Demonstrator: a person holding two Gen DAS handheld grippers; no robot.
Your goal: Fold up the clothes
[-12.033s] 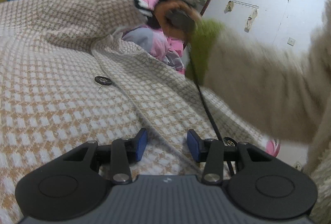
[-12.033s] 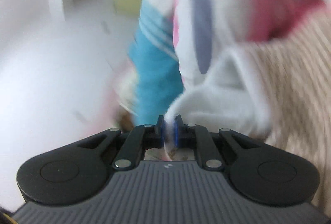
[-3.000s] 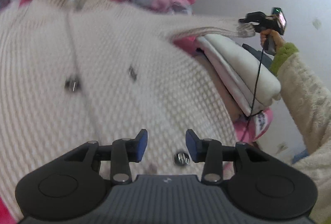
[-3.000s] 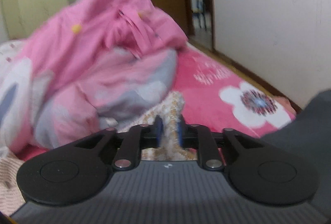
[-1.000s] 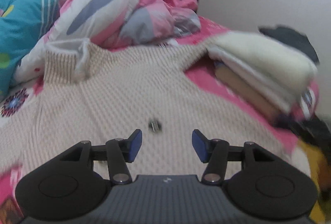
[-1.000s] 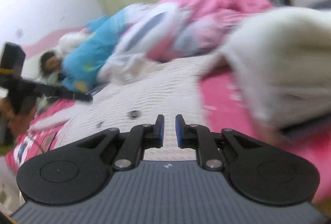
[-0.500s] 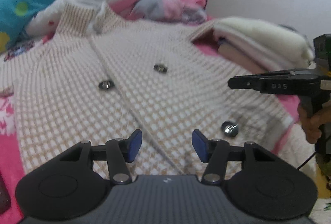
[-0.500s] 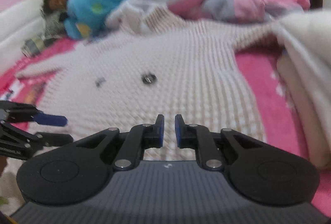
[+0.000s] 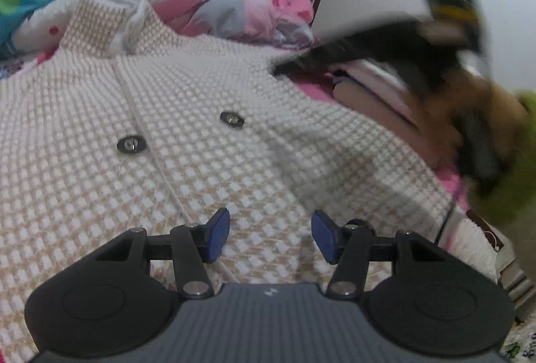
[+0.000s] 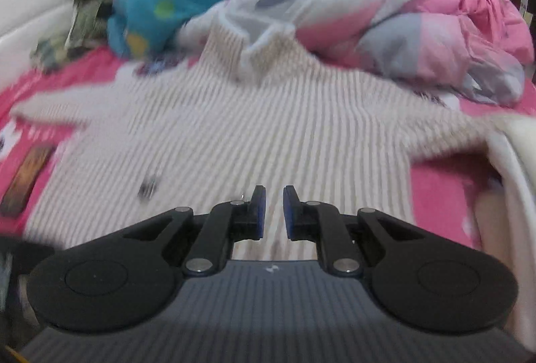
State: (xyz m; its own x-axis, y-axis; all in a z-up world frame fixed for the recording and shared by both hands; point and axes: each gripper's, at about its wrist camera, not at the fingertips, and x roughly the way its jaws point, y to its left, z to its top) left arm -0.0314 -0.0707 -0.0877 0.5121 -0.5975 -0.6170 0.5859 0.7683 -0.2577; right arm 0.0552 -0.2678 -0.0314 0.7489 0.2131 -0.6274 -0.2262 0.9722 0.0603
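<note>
The beige-and-white checked knit cardigan (image 9: 207,141) is spread flat; left gripper (image 9: 270,235) jaws half-wide, right gripper (image 10: 274,212) jaws narrow, both empty. A sleeve at three o'clock should be gripped next.

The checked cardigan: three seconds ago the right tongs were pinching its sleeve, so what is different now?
The right tongs have let the sleeve go: they are nearly shut with nothing between them, over the cardigan, which now lies spread flat, buttons up. The left tongs have come down closer to it. They stay open and empty, and the pink quilt is still heaped behind the collar.
</note>
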